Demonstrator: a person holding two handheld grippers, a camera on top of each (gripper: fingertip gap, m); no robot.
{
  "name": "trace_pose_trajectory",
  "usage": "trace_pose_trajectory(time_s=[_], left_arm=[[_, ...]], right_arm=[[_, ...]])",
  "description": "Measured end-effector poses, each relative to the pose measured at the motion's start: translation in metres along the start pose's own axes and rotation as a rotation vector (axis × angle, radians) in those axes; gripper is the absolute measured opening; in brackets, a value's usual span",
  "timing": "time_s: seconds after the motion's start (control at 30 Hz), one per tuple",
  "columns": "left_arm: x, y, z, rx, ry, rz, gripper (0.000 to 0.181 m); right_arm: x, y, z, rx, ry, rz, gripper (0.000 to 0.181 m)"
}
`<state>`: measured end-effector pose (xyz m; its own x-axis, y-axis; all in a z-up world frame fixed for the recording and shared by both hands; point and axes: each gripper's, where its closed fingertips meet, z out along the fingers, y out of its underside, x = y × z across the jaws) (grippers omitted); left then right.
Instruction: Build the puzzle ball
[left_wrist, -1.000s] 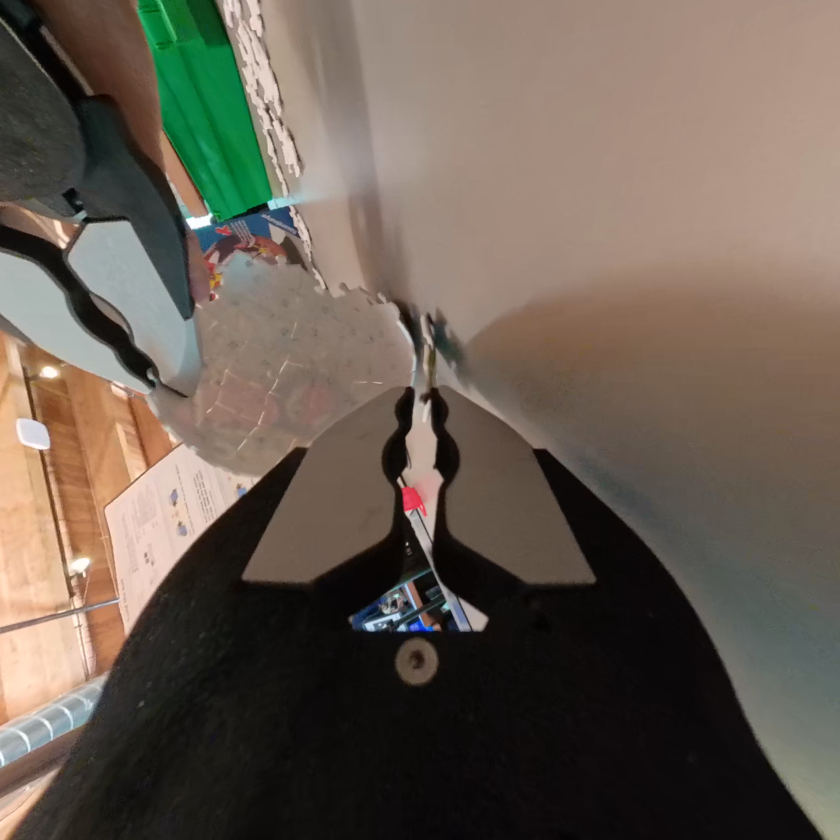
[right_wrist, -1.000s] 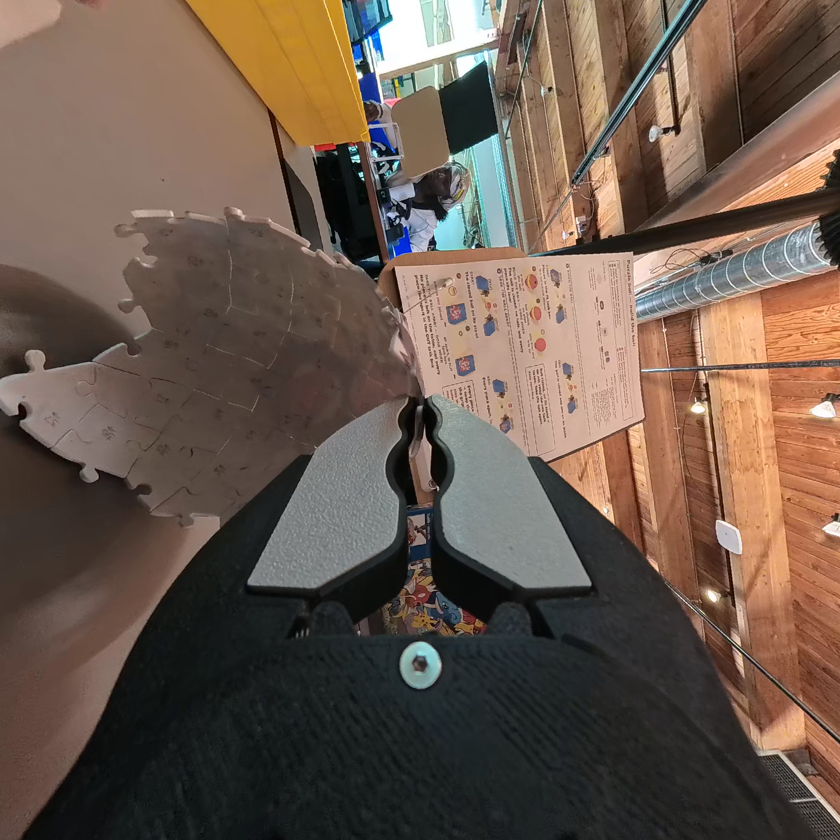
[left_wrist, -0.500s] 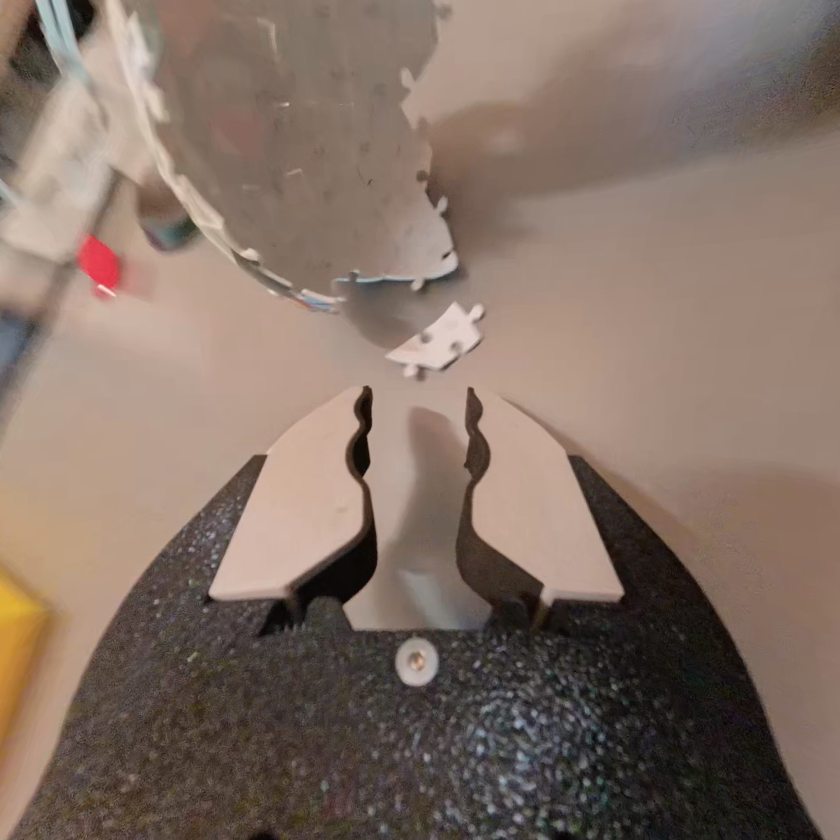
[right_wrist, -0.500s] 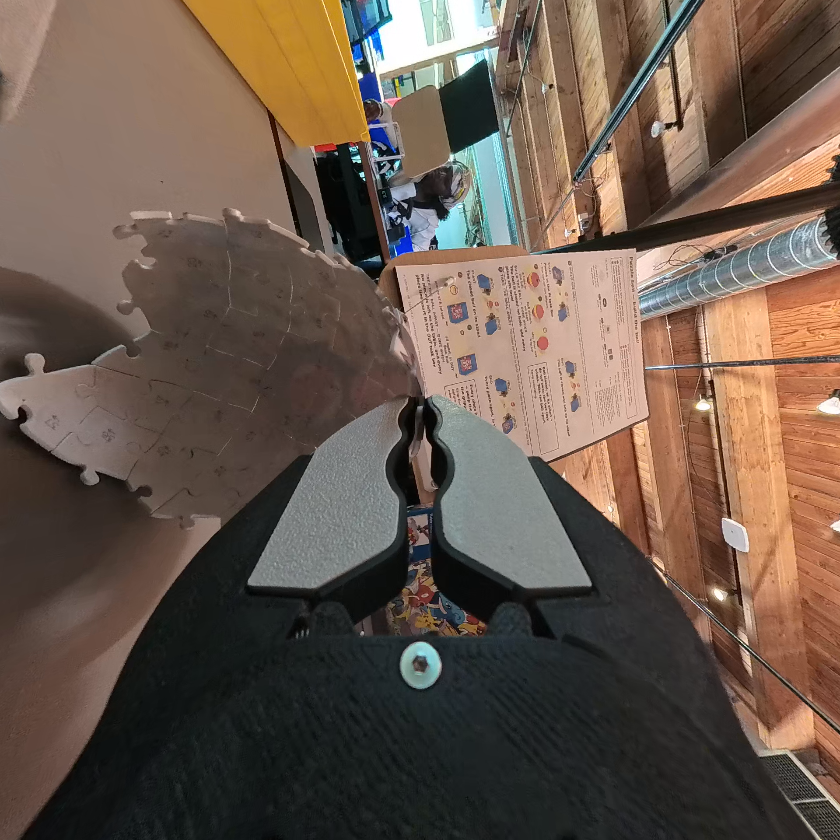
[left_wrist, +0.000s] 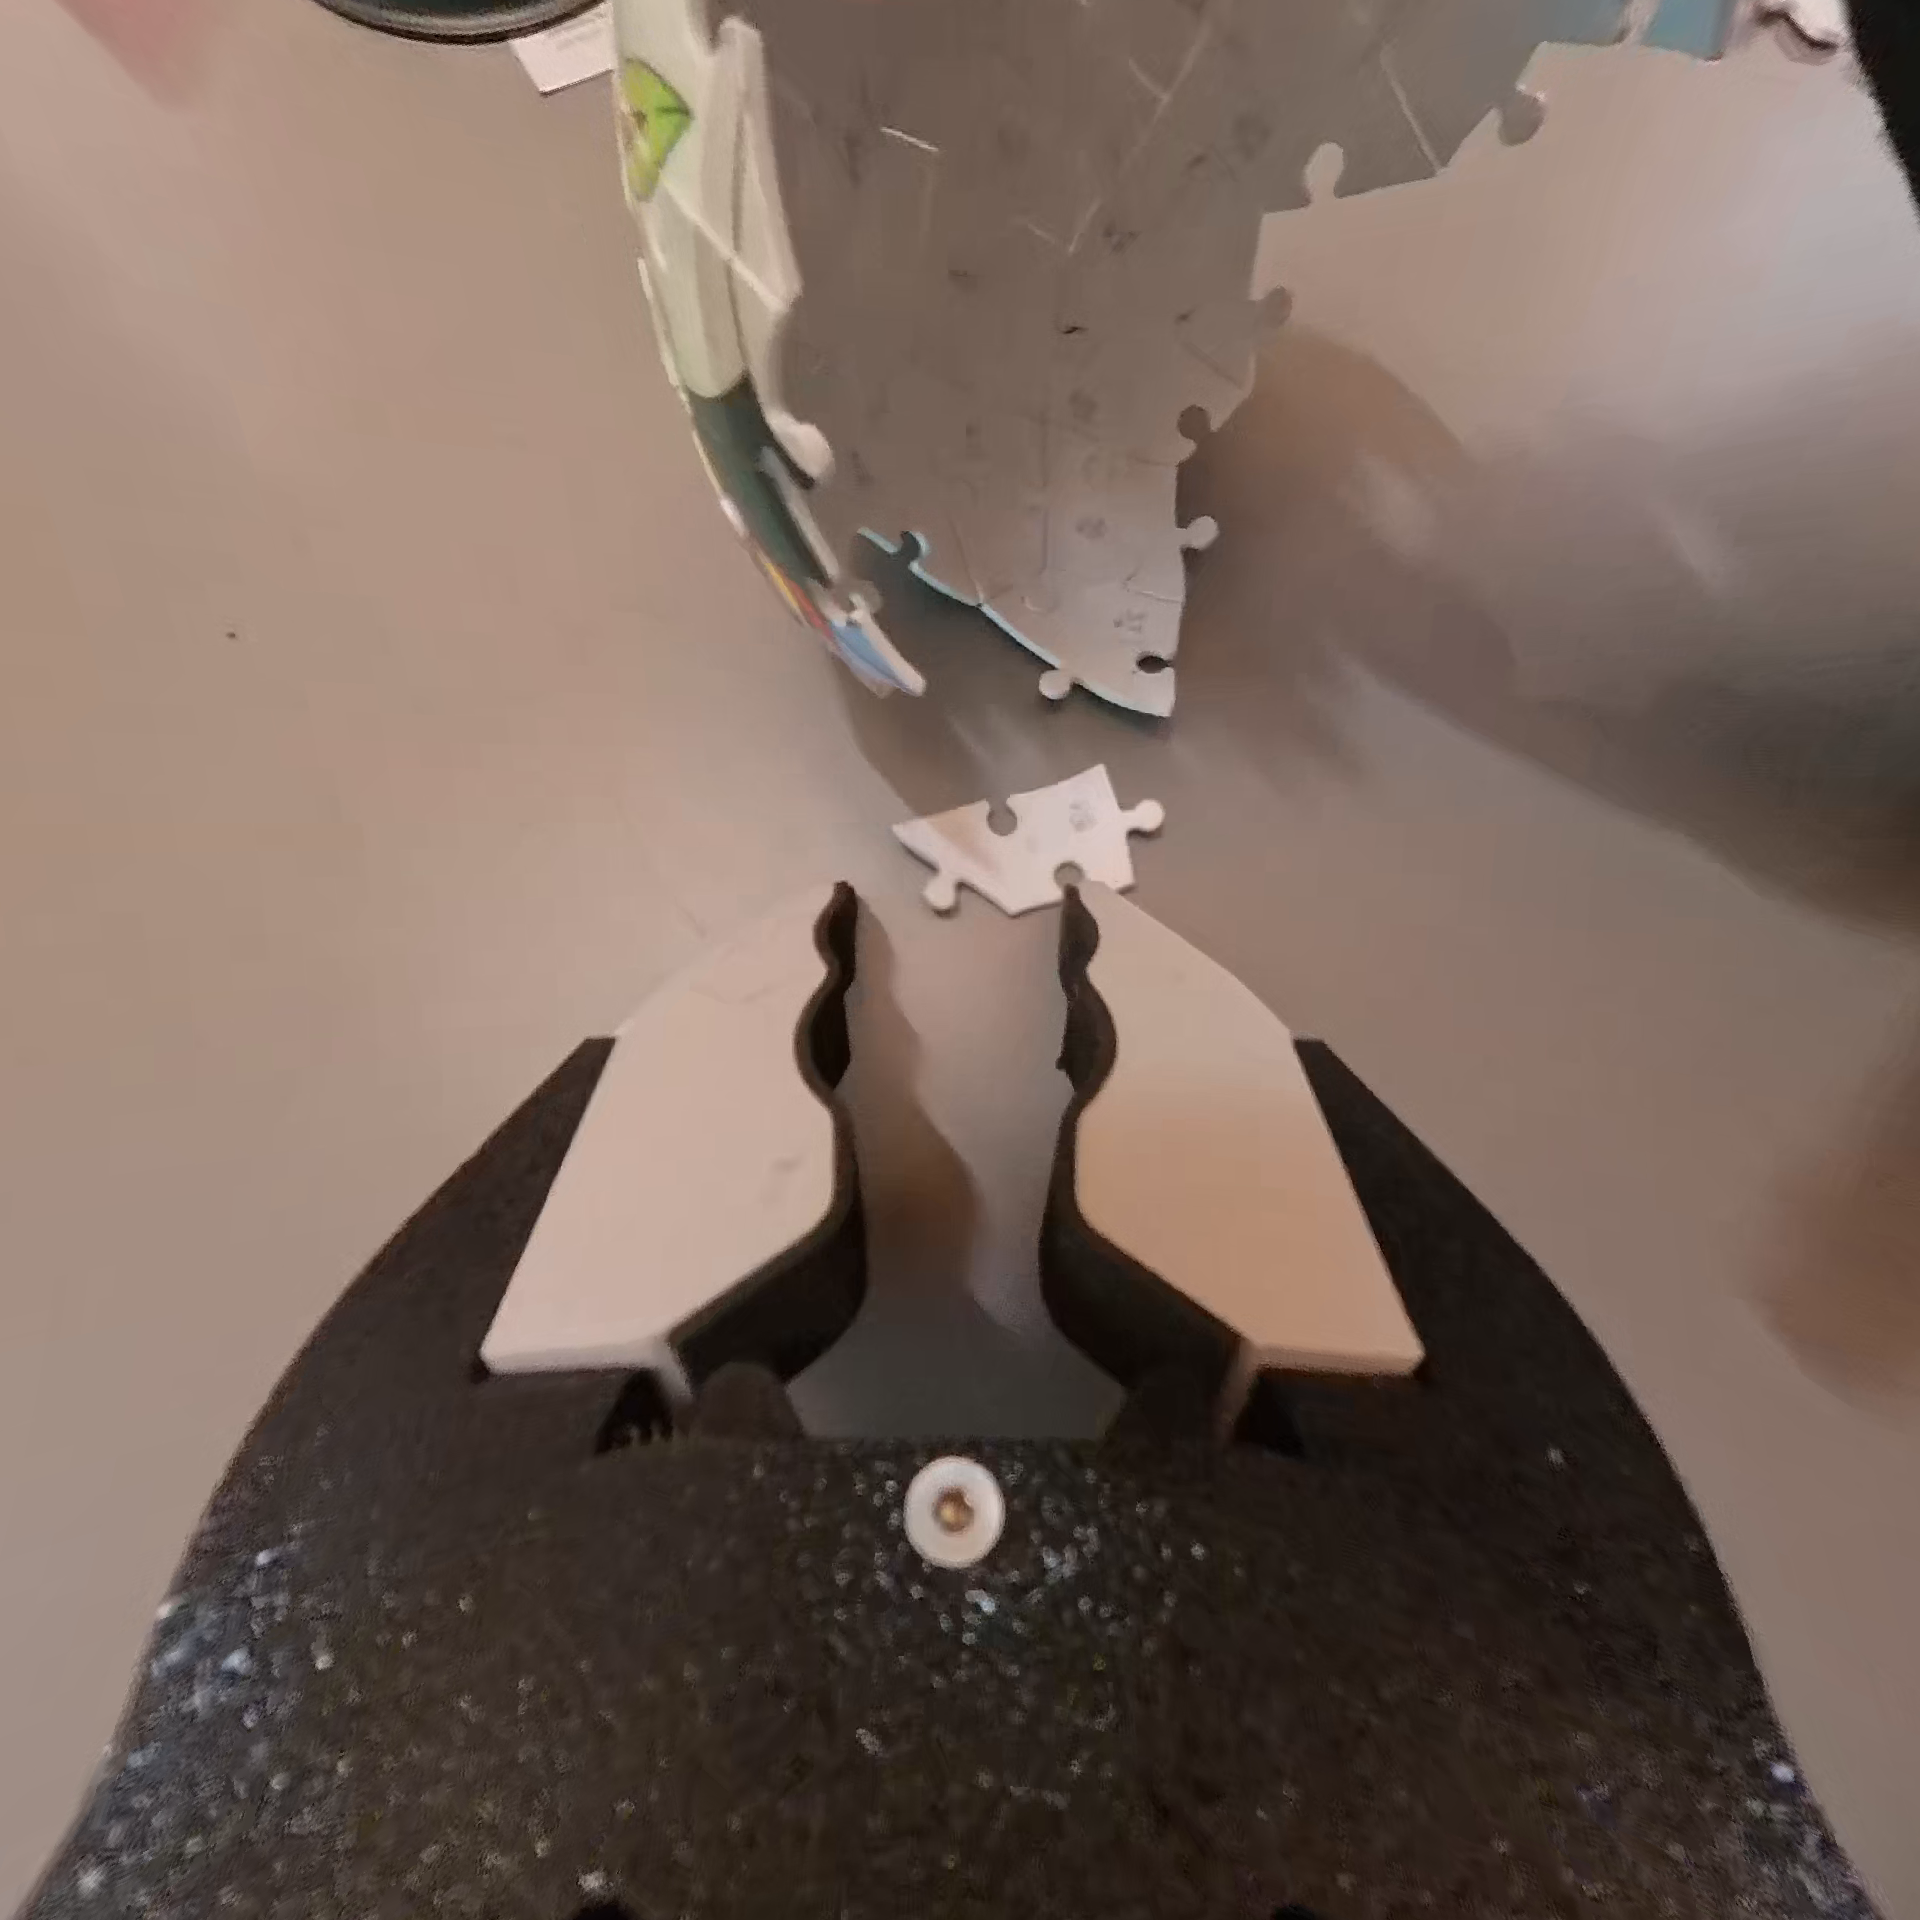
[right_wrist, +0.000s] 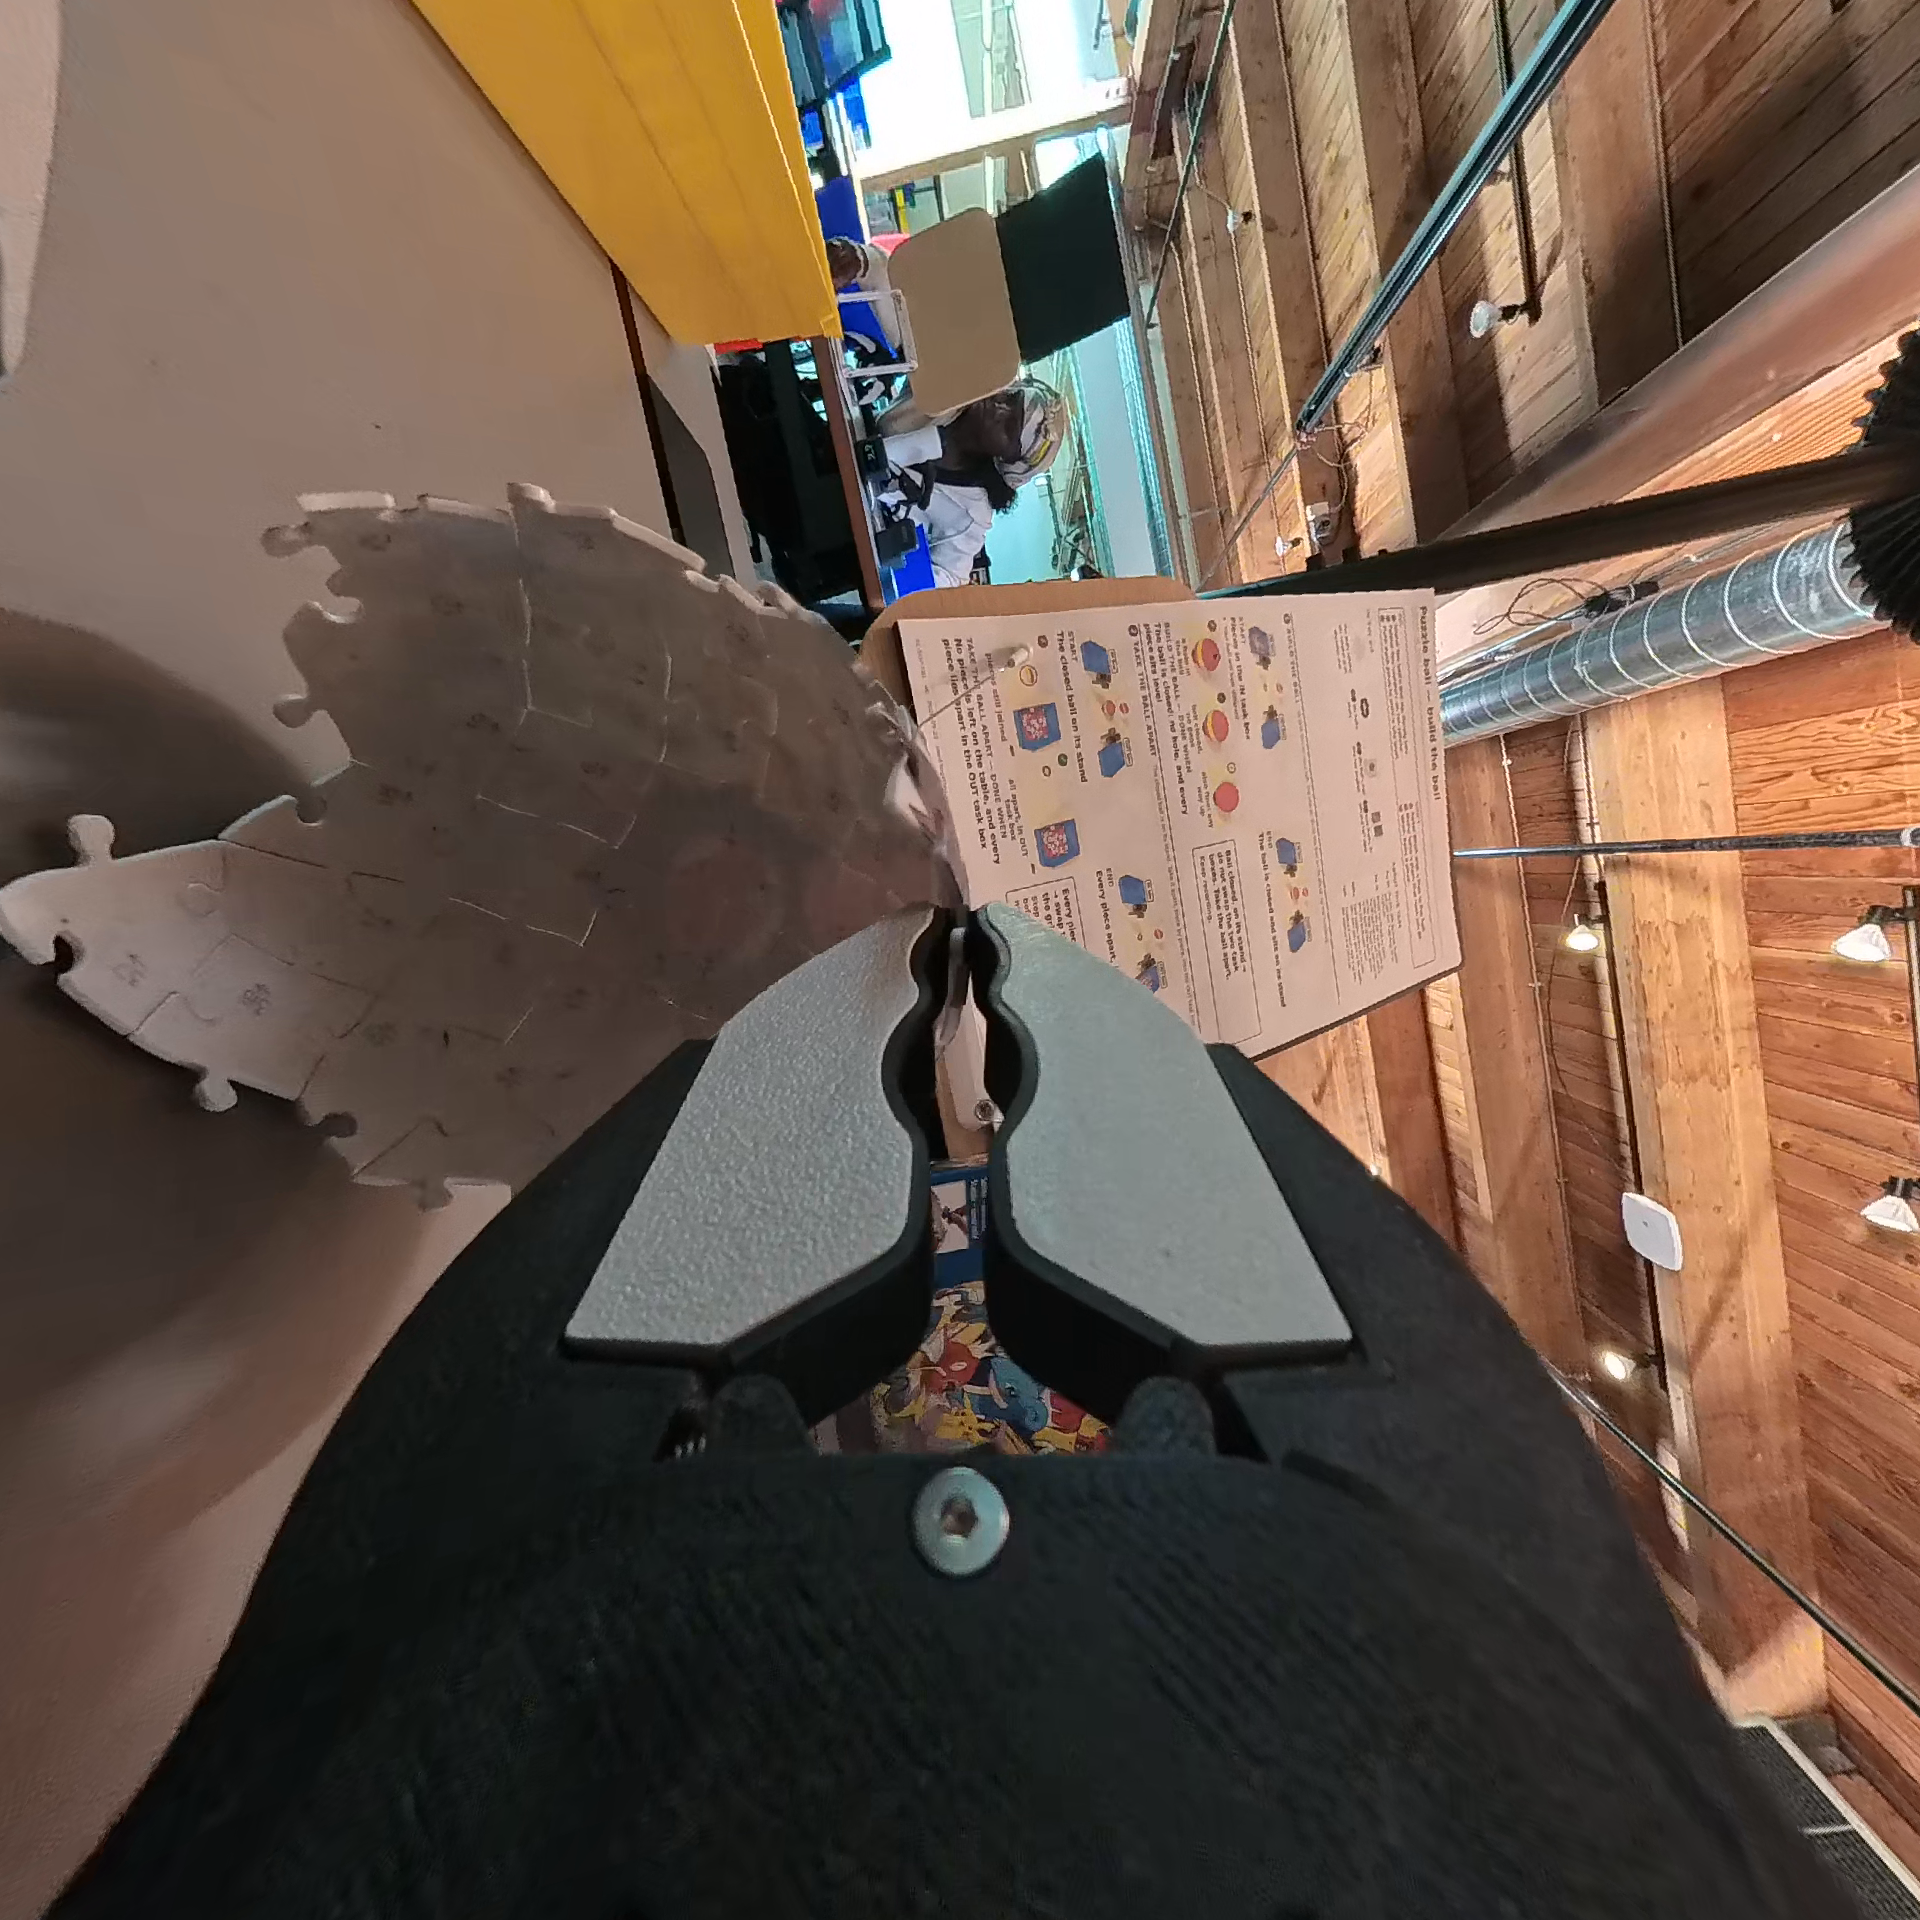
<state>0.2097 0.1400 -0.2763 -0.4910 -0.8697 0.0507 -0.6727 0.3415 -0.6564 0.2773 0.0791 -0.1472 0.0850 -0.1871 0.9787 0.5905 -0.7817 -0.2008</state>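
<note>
The partly built puzzle ball (left_wrist: 1018, 343) is a curved shell of joined pieces, grey inside and printed outside, held above the beige table (left_wrist: 364, 727). My right gripper (right_wrist: 958, 920) is shut on its rim, and the shell (right_wrist: 520, 862) spreads to the left of it. A loose small joined section of pieces (left_wrist: 1029, 844) lies grey side up on the table below the shell's tip. My left gripper (left_wrist: 956, 899) is open and empty, pointing down at the table, its right fingertip (left_wrist: 1075, 914) at the section's near edge.
An instruction sheet on a cardboard stand (right_wrist: 1184, 821) and a colourful puzzle box (right_wrist: 966, 1392) are behind the shell. A yellow bin (right_wrist: 665, 156) stands farther along the table. A dark round object (left_wrist: 447, 16) sits at the table's far side. Some 15 centimetres of space lies between my two pairs of fingers.
My left gripper has opened, letting go of the puzzle section it held, and swung from sideways to pointing down at the table. The section now lies on the table. My right gripper has stayed still.
</note>
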Motion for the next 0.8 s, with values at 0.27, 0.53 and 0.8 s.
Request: trace_pose_trajectory(time_s=[0.27, 0.53, 0.8], left_arm=[[0.013, -0.001, -0.007, -0.008, -0.028, -0.133, 0.046], [-0.02, 0.0, -0.001, -0.033, -0.142, -0.122, 0.026], [0.002, -0.006, 0.004, 0.016, -0.016, -0.064, 0.022]], right_arm=[[0.0, 0.001, 0.0, -0.007, 0.012, -0.014, 0.003], [0.0, 0.0, 0.0, 0.001, 0.014, -0.016, 0.003], [0.0, -0.001, 0.0, 0.006, 0.016, -0.018, 0.003]])
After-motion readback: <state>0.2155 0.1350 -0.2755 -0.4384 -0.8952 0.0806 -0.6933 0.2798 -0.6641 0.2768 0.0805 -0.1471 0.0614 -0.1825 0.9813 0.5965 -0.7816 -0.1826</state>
